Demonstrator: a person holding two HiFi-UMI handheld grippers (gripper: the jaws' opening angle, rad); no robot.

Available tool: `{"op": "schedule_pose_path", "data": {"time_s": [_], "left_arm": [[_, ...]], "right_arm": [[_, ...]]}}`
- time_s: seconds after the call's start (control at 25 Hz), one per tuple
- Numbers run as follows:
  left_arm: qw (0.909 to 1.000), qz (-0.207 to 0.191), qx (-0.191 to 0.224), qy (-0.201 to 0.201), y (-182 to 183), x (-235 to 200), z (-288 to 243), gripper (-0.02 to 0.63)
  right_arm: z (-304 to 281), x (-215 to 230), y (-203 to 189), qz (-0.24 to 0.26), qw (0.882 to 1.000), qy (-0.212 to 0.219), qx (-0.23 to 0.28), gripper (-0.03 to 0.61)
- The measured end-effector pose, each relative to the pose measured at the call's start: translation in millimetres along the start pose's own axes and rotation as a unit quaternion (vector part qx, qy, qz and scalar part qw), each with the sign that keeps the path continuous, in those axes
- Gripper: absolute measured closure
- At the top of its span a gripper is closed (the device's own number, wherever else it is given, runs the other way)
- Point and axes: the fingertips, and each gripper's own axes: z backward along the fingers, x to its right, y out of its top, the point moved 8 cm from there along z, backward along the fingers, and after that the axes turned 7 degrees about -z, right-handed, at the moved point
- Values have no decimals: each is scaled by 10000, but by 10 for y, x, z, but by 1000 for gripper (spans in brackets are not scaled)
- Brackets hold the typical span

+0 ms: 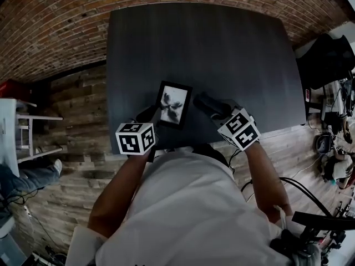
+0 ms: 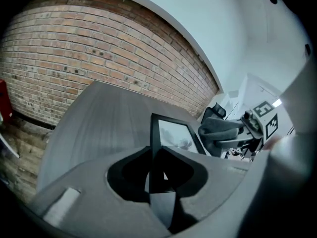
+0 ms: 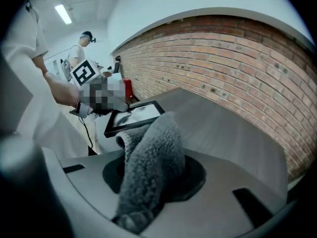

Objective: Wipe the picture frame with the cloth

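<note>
A black picture frame (image 1: 173, 105) with a grey flower print is held tilted over the near edge of the dark table (image 1: 222, 60). My left gripper (image 1: 151, 115) is shut on the frame's left edge; in the left gripper view the frame (image 2: 171, 135) stands between the jaws. My right gripper (image 1: 213, 107) is shut on a grey fluffy cloth (image 3: 151, 162), just right of the frame. In the right gripper view the cloth fills the jaws and the frame (image 3: 133, 115) lies just beyond it. The left gripper view shows the cloth (image 2: 220, 129) next to the frame's right side.
A brick wall (image 1: 66, 21) runs behind the table. A white shelf unit (image 1: 16, 132) stands at the left on the wooden floor. Equipment and cables (image 1: 333, 137) crowd the right side. Another person (image 3: 81, 48) stands in the background.
</note>
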Motion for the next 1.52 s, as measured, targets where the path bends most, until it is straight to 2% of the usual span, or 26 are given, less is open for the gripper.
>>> {"op": "schedule_pose_path", "data": {"time_s": [0.16, 0.48, 0.8, 1.2, 1.4, 1.52], "left_arm": [[9996, 253, 105, 68, -14, -75, -13, 538], [9951, 906, 207, 331, 33, -12, -201, 538], [9942, 877, 168, 595, 292, 298, -789, 538], [9893, 959, -238, 1073, 381, 602, -1764, 538], [9831, 1090, -508, 1383, 359, 600, -2216, 538], [9791, 1028, -567, 1659, 383, 573, -2370, 538]], "right_arm": [[-95, 52, -300, -546, 9985, 77, -53, 489], [16, 29, -732, -661, 9970, 375, -167, 489], [352, 467, -994, -1041, 9942, 213, 190, 489], [625, 1030, -1540, -1334, 9900, 455, 96, 489], [657, 1314, -1713, -1537, 9864, 588, 58, 489], [634, 1488, -1775, -1543, 9857, 676, 82, 491]]}}
